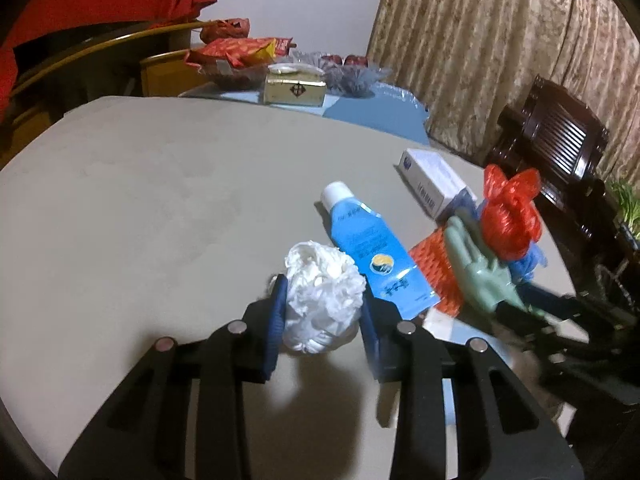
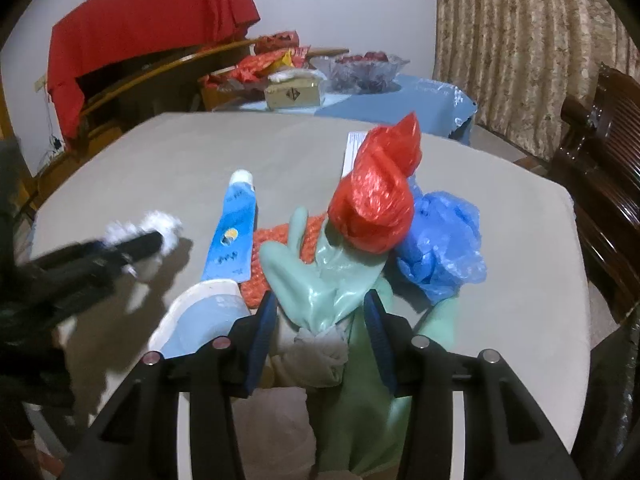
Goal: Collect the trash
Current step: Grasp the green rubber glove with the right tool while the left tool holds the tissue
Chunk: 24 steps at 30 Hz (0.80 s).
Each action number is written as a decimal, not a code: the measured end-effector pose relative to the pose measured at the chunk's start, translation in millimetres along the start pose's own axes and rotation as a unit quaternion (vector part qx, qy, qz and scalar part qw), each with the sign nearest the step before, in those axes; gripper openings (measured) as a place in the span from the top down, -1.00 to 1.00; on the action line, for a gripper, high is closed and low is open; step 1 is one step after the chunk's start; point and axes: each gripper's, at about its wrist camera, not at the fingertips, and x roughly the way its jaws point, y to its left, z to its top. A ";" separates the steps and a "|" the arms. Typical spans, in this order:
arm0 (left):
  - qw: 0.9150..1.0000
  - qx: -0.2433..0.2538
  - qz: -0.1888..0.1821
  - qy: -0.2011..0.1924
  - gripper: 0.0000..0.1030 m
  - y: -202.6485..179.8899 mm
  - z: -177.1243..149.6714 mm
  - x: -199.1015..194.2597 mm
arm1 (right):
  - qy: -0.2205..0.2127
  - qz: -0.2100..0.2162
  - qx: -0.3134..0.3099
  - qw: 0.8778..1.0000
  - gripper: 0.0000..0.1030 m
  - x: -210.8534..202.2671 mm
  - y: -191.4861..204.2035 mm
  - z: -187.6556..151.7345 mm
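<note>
My left gripper (image 1: pixel 323 307) is shut on a crumpled white tissue wad (image 1: pixel 322 296) just above the grey table (image 1: pixel 160 208); in the right wrist view the tissue (image 2: pixel 160 224) shows blurred at its tip. My right gripper (image 2: pixel 320 312) holds a pale green rubber glove (image 2: pixel 324 276) between its blue pads, with a crumpled red plastic bag (image 2: pixel 376 204) resting on the glove. A blue tube (image 1: pixel 372 248) with a white cap lies beside an orange net (image 1: pixel 436 268). A blue plastic bag (image 2: pixel 444 248) lies to the right.
A white box (image 1: pixel 436 180) lies near the table's right edge. A white and blue dish (image 2: pixel 200 320) sits at the near edge. A second table with a blue cloth (image 1: pixel 372 108), snack packets and a tissue box stands behind. A dark wooden chair (image 1: pixel 560 144) stands right.
</note>
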 end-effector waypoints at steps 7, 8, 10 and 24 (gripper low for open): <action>1.000 0.009 -0.002 -0.004 0.37 -11.5 4.5 -12.7 | 0.014 0.010 0.008 1.000 0.46 10.8 -2.7 2.9; 1.000 0.013 -0.001 -0.006 0.37 -14.0 5.2 -14.6 | 0.016 0.019 0.005 1.000 0.59 10.0 -2.6 4.0; 1.000 0.021 -0.001 -0.009 0.37 -18.6 6.8 -19.0 | 0.013 0.029 0.006 0.999 0.64 5.3 -2.8 6.3; 0.999 0.035 -0.008 -0.033 0.36 -39.7 12.4 -52.7 | -0.029 0.093 0.019 0.995 0.67 -55.4 -3.5 11.5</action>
